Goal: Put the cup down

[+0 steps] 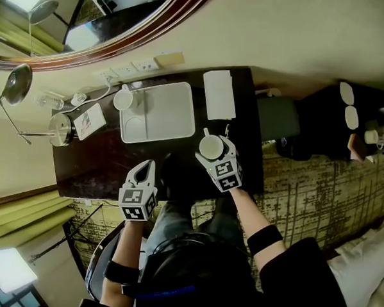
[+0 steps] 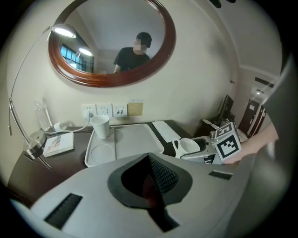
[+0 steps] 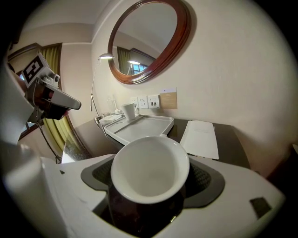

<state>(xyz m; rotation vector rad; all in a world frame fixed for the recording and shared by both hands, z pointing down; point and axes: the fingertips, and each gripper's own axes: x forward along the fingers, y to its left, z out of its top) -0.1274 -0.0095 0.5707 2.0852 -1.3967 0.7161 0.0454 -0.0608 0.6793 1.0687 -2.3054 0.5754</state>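
A white cup (image 1: 209,145) with a small handle sits between the jaws of my right gripper (image 1: 212,151), which is shut on it. The cup is over the dark table (image 1: 101,167), just right of the white tray (image 1: 181,114). In the right gripper view the cup (image 3: 150,168) fills the gap between the jaws, its empty inside turned toward the camera. I cannot tell whether its base touches the table. My left gripper (image 1: 144,172) is at the table's front edge, shut with nothing in it. From the left gripper view the cup (image 2: 188,146) shows at the right.
On the tray's left side stand a second white cup (image 1: 123,99) and a round saucer recess. A white folder (image 1: 219,93) lies at the back right of the table. A metal lamp (image 1: 16,84), a steel pot (image 1: 62,129) and a booklet (image 1: 90,120) crowd the left end.
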